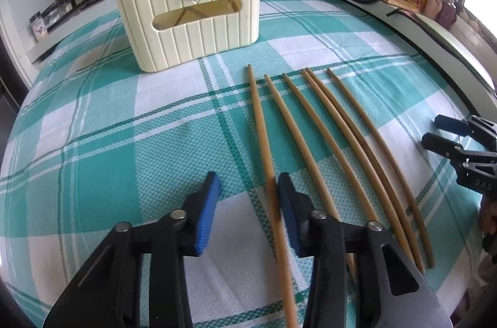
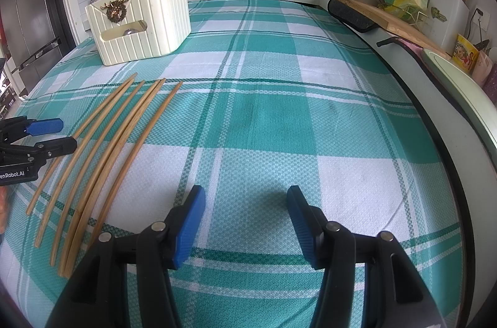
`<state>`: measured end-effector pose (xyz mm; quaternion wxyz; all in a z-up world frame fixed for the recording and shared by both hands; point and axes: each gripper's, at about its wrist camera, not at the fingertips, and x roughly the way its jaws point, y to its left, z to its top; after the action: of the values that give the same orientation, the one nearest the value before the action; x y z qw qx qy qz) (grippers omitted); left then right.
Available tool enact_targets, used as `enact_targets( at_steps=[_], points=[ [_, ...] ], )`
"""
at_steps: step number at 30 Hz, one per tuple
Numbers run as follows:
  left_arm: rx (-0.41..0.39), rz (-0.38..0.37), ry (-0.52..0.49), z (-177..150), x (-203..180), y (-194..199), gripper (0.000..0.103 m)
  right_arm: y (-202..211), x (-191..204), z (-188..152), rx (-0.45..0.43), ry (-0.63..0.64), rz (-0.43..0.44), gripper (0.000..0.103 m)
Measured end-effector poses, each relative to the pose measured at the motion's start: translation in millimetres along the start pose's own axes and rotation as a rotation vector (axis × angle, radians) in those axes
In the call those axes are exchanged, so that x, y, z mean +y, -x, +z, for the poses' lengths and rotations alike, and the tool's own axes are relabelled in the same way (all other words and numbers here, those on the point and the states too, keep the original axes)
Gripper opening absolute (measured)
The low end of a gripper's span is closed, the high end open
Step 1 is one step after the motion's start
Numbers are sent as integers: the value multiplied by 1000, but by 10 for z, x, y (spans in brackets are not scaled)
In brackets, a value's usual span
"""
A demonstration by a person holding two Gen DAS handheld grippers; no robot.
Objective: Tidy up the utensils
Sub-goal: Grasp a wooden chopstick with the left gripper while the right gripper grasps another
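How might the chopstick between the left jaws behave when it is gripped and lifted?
The leftmost chopstick looks thin and wooden, so probably stiff and light. Its round, tapered shaft may roll on the checked cloth. Gripped near one end by the left gripper, it could pivot or droop.

The desk (image 1: 93, 116) is viewed low and close from behind each pair of tongs, both cameras aimed toward the far kitchen wall. The chopsticks (image 1: 310, 126) and holder (image 1: 192, 8) are shared, seemingly nearer in the left view.
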<state>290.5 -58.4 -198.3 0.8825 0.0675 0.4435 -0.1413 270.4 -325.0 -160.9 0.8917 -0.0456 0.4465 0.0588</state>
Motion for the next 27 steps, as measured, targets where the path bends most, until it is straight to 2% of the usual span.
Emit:
enact_targets(
  at_steps=[1,2,3,7,9,11,12,14,16,18,20,21,23,27],
  points=[
    [-3,-5,11,-6,6,8,13,-1,-1,1,0,0,0,56],
    [-6,-5,30,-18,27,20,8,-1,2,1,0,1,-1,56],
    [-8,0,51,-37,55,40,6,0,2,0,0,1,-2,56],
    [-8,86,123,-186,242,159,5,36,42,0,9,-31,-9,56],
    [-5,105,170,-292,370,238,5,92,106,6,21,-89,107,55],
    [-7,113,201,-383,461,314,5,128,254,22,36,-104,215,51],
    [-8,114,207,-412,481,344,5,127,354,35,48,-90,242,49],
    [-7,114,206,-445,491,378,6,106,538,62,67,-48,265,37],
    [-7,117,199,-462,476,384,6,65,669,73,83,-20,270,33],
    [-10,124,189,-471,452,378,6,44,763,70,85,12,245,30],
    [-12,132,177,-478,434,371,6,38,833,76,86,58,170,14],
    [-14,134,172,-486,432,372,6,38,826,77,88,66,145,9],
    [-16,134,170,-487,433,375,7,45,800,65,84,74,108,7],
    [-17,126,191,-507,483,410,9,94,634,7,79,74,-21,6]
  ],
)
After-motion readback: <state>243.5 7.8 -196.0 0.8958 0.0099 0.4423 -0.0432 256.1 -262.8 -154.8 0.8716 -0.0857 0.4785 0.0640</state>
